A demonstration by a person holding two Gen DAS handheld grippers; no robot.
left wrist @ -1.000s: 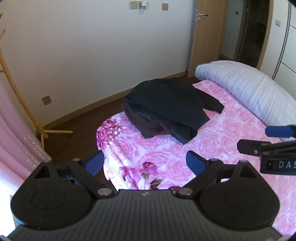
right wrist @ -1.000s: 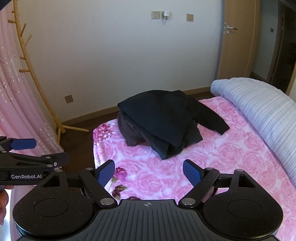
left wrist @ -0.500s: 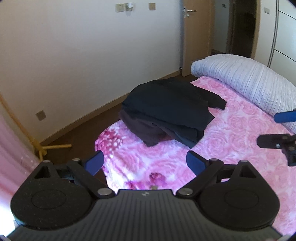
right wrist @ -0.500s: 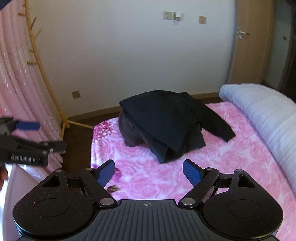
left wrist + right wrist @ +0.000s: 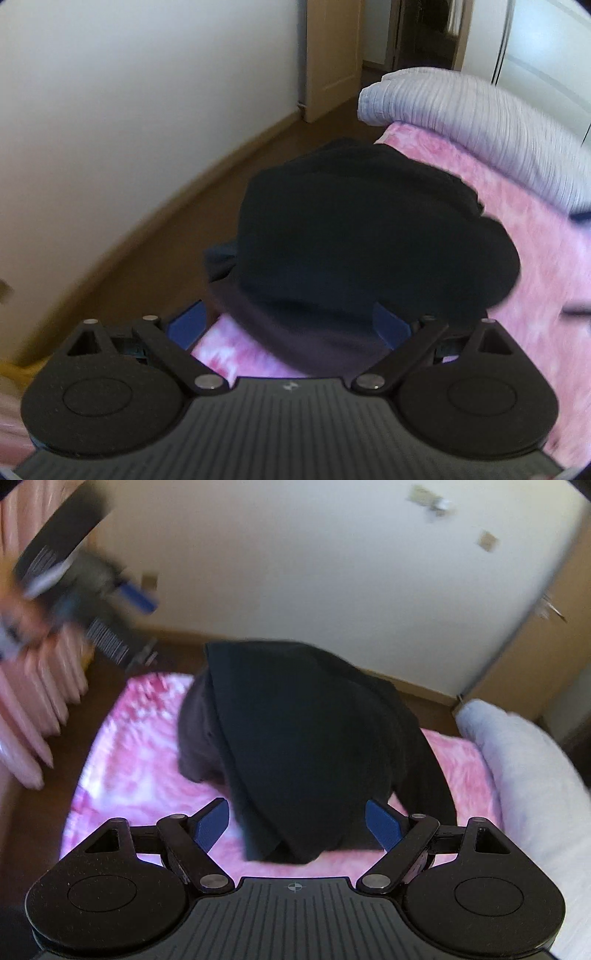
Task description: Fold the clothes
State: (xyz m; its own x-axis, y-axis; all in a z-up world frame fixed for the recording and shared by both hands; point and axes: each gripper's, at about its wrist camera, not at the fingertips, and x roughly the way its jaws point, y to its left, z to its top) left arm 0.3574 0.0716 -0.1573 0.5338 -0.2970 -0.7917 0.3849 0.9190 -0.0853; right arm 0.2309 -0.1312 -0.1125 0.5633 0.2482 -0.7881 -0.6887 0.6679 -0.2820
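A heap of dark clothes (image 5: pixel 369 240) lies at the foot corner of the bed, a black garment draped over a brownish one (image 5: pixel 314 332). My left gripper (image 5: pixel 288 325) is open, and the heap's near edge lies between its blue fingers. In the right wrist view the same heap (image 5: pixel 314 731) fills the middle. My right gripper (image 5: pixel 298 823) is open too, its fingers on either side of the black garment's hanging front edge. At the upper left of that view, one of the left gripper's blue fingers (image 5: pixel 138 595) shows as a blur. Both views are motion-blurred.
The bed has a pink floral cover (image 5: pixel 129 757). A rolled pale striped quilt (image 5: pixel 480 122) lies along its right side. Wooden floor (image 5: pixel 155 229) and a white wall lie beyond the bed corner, a pink curtain (image 5: pixel 29 720) hangs at the left, and a door (image 5: pixel 332 55) stands at the back.
Both grippers have moved forward and down onto the clothes heap, which now fills each view and reaches between the fingers. Both have stayed open.
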